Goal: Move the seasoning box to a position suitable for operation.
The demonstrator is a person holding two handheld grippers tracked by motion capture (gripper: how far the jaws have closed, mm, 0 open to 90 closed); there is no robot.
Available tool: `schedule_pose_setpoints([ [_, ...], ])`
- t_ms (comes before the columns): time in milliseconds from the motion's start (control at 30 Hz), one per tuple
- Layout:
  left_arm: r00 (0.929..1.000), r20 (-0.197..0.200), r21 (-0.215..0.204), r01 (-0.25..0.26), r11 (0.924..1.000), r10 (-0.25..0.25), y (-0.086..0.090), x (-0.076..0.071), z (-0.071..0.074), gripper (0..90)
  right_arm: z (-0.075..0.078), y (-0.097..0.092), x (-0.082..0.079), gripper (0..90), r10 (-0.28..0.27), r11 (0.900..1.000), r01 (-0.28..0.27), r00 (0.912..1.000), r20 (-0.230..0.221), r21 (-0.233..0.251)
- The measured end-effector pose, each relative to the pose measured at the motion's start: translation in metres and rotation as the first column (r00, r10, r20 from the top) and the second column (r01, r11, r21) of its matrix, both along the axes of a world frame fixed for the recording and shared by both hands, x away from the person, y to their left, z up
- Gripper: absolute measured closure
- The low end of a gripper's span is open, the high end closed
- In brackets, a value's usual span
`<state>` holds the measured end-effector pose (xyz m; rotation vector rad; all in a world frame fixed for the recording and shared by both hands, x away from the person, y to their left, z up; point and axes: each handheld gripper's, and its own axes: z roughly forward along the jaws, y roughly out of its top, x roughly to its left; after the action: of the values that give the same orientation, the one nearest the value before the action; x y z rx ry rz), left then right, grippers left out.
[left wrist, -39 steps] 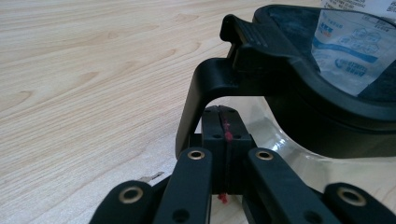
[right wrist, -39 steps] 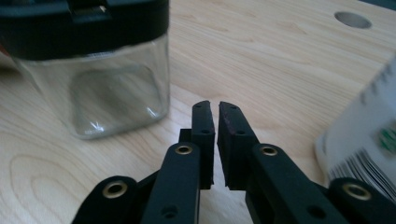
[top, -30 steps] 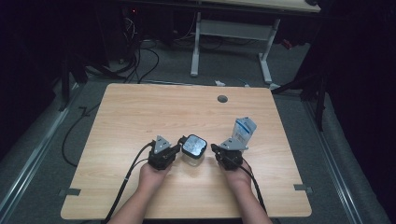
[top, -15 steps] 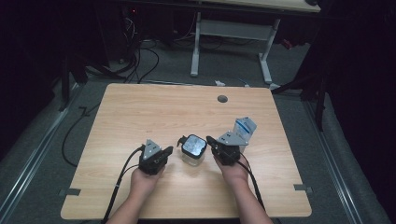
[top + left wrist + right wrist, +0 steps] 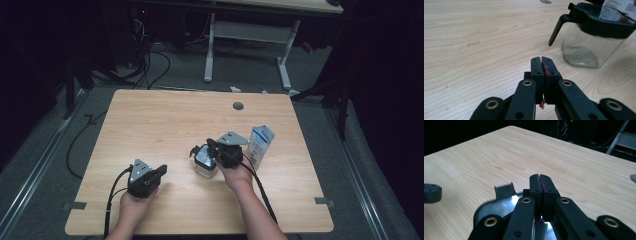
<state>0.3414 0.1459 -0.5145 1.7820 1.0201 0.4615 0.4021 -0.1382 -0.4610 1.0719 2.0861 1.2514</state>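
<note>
We pull our left claw back from the glass jar on the tabletop; our right claw lifts over its lid. Both are clenched empty, so grasping hasn't begun.

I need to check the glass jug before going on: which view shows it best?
The left gripper view: the glass jug stands side-on, with its clear body, black lid and handle plain. The high view shows it small from above beside the right gripper; the right gripper view catches its lid only.
</note>
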Motion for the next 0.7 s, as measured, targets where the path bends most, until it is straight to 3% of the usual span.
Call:
schedule_pose_setpoints([
  [167, 0.9999, 0.003, -0.010, -0.012, 0.9999, 0.012, 0.005, 0.000, 0.000, 88.4, -0.003, 0.011, 0.015, 89.8, -0.002, 0.9991, 0.001, 0.9995, -0.032, -0.043],
  [367, 0.9999, -0.001, -0.011, -0.015, 0.9998, 0.015, 0.006, -0.001, -0.002, 88.4, -0.009, 0.014, 0.019, 90.0, -0.002, 0.9991, 0.000, 0.9987, -0.051, -0.042],
  [700, 1.0000, -0.001, -0.018, -0.004, 0.9998, 0.004, 0.000, -0.004, -0.003, 86.1, -0.009, 0.016, 0.003, 90.0, 0.041, 0.9979, -0.043, 0.9980, -0.047, -0.049],
])
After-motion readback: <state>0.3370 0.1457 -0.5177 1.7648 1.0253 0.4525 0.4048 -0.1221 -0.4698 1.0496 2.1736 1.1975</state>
